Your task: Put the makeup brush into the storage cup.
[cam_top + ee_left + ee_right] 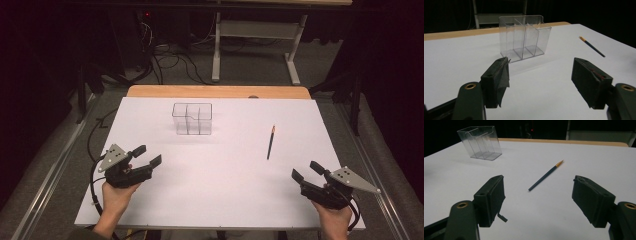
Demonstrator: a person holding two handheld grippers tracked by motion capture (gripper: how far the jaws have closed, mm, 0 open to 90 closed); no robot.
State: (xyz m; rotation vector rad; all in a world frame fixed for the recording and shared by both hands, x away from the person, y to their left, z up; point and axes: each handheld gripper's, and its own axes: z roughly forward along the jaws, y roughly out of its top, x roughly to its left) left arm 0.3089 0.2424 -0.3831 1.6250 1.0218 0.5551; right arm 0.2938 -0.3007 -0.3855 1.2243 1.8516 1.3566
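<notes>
A white table (220, 200) seen from above, with a person's two hands coming in at the near edge, each holding a black two-jaw gripper. The left gripper (148, 155) sits near the table's front left corner, its jaws spread wide with nothing between them. The right gripper (306, 170) sits near the front right corner, its jaws also wide apart and empty. Neither gripper touches anything but the hand that holds it.

A slim dark pencil (270, 142) with a gold-coloured end lies flat on the table, right of centre, ahead of the right gripper and well apart from it. In the right gripper view the pencil (546, 175) lies between and beyond the two jaws, its gold end pointing away.

A clear plastic box (192, 119) with upright dividers stands on the far half of the table, left of centre, ahead of the left gripper and well apart from the pencil.
</notes>
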